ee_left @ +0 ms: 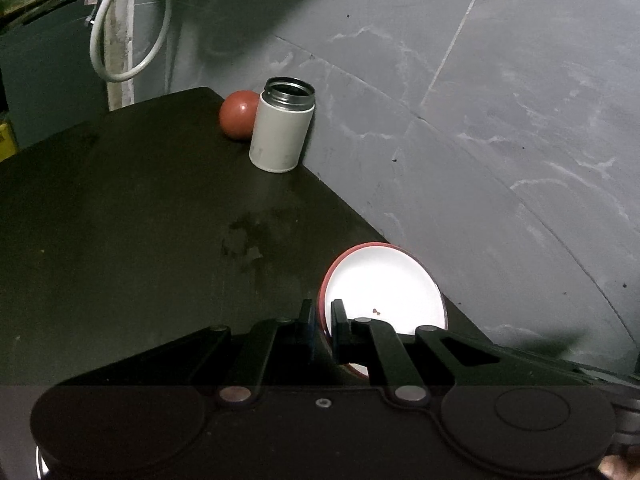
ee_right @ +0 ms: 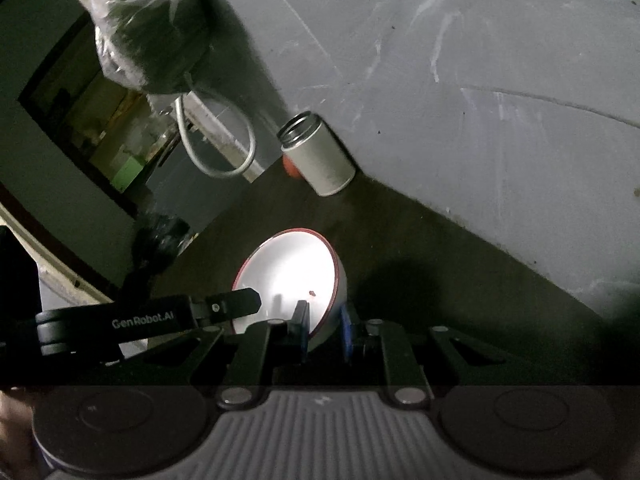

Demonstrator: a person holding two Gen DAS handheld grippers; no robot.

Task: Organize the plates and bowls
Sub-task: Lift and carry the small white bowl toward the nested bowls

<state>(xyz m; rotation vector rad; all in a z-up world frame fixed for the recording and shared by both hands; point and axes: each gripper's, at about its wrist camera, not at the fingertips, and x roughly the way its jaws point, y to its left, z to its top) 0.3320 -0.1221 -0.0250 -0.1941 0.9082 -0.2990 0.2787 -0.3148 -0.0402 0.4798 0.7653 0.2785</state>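
Bowl (ee_right: 292,276), white with red rim: clamped at opposite rim edges by left gripper (ee_left: 323,326) and right gripper (ee_right: 325,330), above dark table (ee_left: 120,220). Advice: lift level, both hands together.

Home kitchen, dark counter (ee_left: 120,220), marbled wall tiles (ee_left: 500,100)

From my remote seat I see a dark tabletop (ee_left: 120,220) pushed against a grey marbled tile wall (ee_left: 500,100), dimly lit, with a white cable loop (ee_left: 132,40) hanging at its far corner beside a dark doorway (ee_right: 80,120).
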